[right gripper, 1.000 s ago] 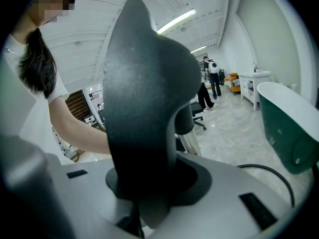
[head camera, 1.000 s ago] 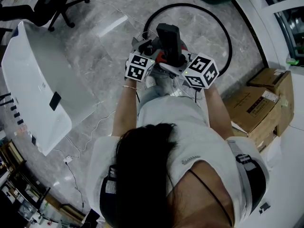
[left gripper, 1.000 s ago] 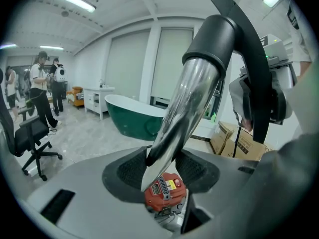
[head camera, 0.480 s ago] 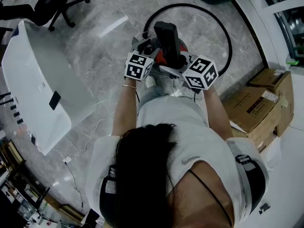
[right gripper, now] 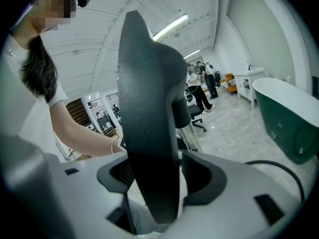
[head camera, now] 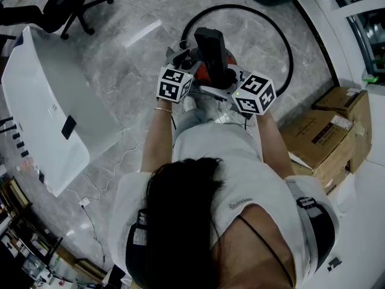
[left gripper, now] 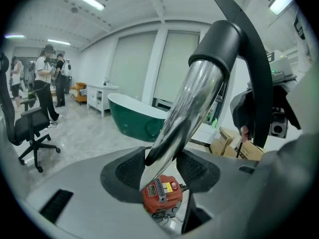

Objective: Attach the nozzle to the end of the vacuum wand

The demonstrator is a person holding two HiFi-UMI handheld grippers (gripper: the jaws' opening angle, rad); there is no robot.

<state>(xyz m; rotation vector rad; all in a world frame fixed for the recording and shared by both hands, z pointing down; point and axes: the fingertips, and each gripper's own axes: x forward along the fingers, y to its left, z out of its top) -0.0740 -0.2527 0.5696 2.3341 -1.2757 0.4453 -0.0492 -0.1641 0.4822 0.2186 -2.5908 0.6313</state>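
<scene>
Above floor (head camera: 129, 77), left gripper (left gripper: 162, 167) on wand (left gripper: 195, 97)

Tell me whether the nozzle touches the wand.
Touching. The left gripper view shows the black nozzle sleeved over the end of the chrome wand.

A black nozzle (head camera: 210, 50) stands upright above a red vacuum (head camera: 203, 72), ringed by a hose (head camera: 289, 46) on marble floor (head camera: 126, 71).

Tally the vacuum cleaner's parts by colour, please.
Black: 2, the wide black plastic nozzle and the looped black hose
Silver: 1, the shiny metal wand
Red: 1, the red vacuum body
Total: 4
</scene>
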